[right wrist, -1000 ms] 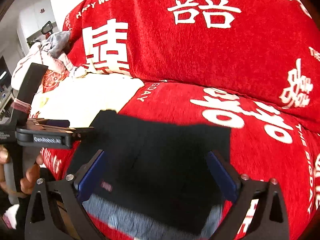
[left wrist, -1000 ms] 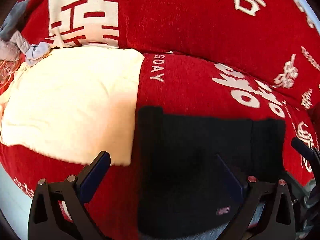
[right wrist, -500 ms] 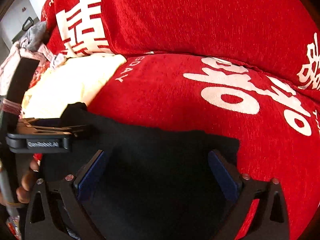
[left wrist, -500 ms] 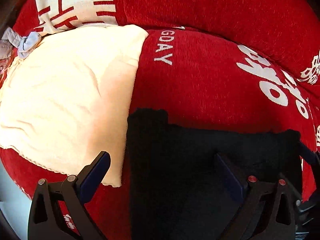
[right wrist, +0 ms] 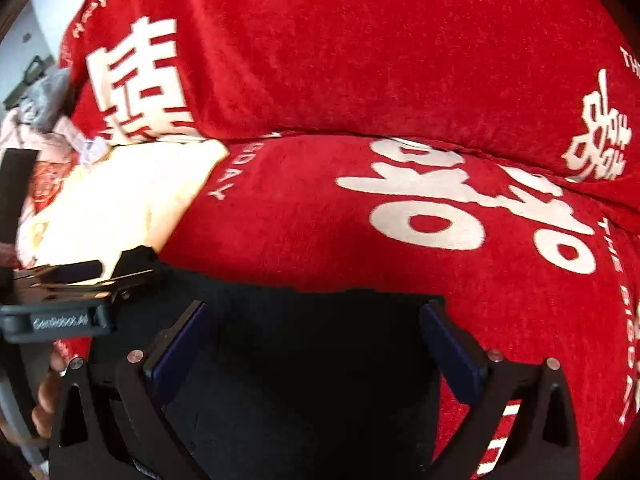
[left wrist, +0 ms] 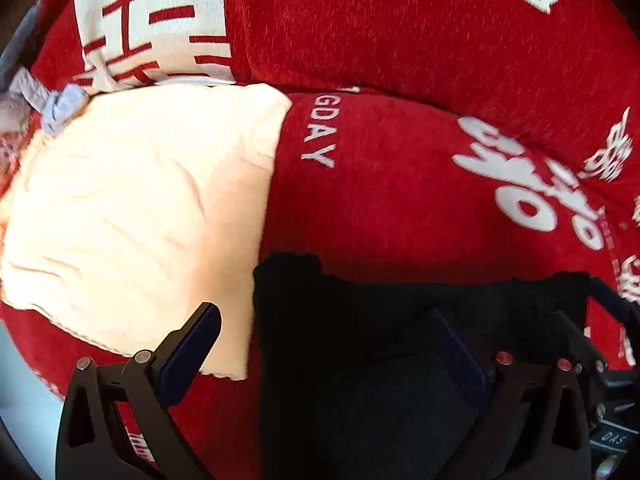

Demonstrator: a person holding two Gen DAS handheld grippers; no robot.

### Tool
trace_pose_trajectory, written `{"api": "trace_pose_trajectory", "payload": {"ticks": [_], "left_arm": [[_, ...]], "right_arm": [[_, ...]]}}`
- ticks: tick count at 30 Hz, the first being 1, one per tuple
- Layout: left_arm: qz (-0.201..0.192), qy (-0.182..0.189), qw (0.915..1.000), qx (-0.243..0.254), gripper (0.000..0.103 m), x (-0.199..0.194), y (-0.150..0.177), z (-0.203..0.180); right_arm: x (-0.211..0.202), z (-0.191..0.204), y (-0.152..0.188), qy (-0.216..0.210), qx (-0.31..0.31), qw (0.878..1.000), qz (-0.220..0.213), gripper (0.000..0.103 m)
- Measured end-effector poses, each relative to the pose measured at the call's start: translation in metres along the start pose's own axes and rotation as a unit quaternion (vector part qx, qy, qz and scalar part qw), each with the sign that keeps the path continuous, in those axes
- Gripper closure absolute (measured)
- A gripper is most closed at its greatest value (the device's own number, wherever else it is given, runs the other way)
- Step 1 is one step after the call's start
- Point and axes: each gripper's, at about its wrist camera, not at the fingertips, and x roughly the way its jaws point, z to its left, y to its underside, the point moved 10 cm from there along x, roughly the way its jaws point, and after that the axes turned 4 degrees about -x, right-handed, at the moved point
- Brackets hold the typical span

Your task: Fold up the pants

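Black fabric pants (left wrist: pixel 360 340) folded flat on red sofa cover with white characters (left wrist: pixel 400 200), near edge, cream cloth (left wrist: pixel 132 216) left, 2 hand-held grippers (left (left wrist: pixel 326 334), right (right wrist: pixel 316 332)) above pants, both spread wide, holding nothing.

We see a red sofa (left wrist: pixel 400 208) with big white letters — black pants (left wrist: pixel 360 340) lie at its front edge, a cream cloth (left wrist: pixel 132 216) just beside them.
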Motion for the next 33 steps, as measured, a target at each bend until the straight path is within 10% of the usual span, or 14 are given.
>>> {"api": "trace_pose_trajectory", "payload": {"ticks": [5,33], "left_arm": [[0.02,-0.017,0.9996,-0.004,0.0,0.013,0.019,0.01],[0.0,0.033,0.999,0.03,0.0,-0.043,0.117,0.03]], "right_arm": [[0.019,0.004,0.027,0.03,-0.019,0.998,0.055,0.0],[-0.054,0.003,0.153,0.05,0.02,0.998,0.023,0.0]]}}
